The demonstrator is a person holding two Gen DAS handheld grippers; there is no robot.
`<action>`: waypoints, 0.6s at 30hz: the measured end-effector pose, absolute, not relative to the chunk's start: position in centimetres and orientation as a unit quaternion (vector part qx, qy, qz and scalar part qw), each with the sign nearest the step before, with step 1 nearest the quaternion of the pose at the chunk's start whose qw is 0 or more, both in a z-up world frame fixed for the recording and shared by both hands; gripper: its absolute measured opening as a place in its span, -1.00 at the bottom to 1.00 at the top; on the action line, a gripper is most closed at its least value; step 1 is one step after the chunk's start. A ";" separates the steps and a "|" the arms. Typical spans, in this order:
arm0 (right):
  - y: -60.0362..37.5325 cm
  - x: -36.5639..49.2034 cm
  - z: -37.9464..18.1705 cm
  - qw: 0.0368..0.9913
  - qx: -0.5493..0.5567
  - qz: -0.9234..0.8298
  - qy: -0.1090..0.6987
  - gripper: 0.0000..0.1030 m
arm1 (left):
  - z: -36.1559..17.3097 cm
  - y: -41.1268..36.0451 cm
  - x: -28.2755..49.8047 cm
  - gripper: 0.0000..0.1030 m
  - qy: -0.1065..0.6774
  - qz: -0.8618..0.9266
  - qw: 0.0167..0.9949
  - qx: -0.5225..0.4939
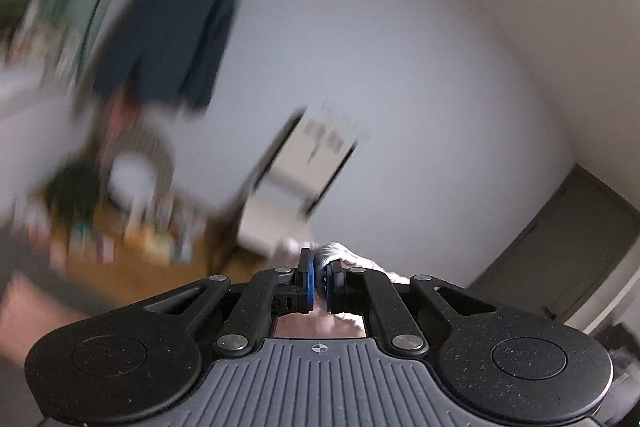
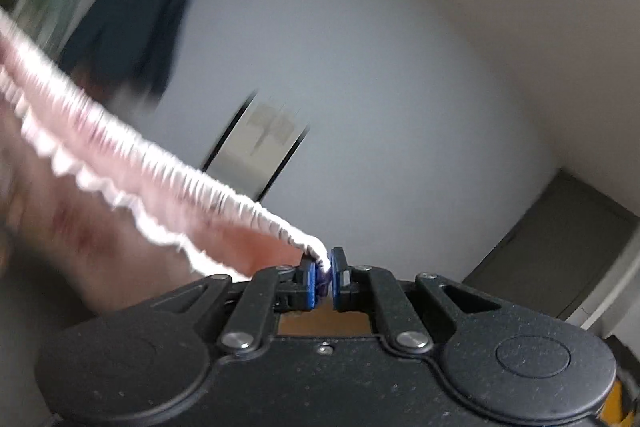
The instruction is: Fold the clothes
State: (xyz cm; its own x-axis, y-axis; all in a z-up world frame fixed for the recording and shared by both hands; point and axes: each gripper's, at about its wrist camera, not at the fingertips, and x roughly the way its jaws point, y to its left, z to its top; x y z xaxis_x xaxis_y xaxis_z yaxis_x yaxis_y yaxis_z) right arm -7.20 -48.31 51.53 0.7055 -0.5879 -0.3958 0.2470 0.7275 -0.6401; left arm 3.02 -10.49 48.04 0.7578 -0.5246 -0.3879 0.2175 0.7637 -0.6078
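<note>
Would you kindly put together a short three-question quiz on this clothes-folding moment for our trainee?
1. True or false: the right tongs are shut on the gathered edge of the pink garment.
2. Multiple choice: in the right wrist view, the garment runs from the tongs toward A) the upper left, B) the lower right, C) straight down.
3. Short answer: what do the left tongs pinch?

Key
1. True.
2. A.
3. A bit of white fabric; the view is too blurred to tell if it belongs to the same garment.
</note>
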 end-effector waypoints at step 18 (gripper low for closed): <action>-41.4 -10.4 6.2 0.796 -0.191 -0.096 0.566 -0.86 | 0.1 -7.7 -10.6 -0.93 0.507 -0.071 0.835 -0.200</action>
State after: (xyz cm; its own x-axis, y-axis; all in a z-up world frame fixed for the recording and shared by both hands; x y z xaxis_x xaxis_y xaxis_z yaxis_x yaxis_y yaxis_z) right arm -10.42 -41.37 6.15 0.3413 -0.3686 -0.8647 -0.0638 0.9087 -0.4126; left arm -10.61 -7.73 0.11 0.4758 -0.3208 -0.8189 -0.0848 0.9100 -0.4058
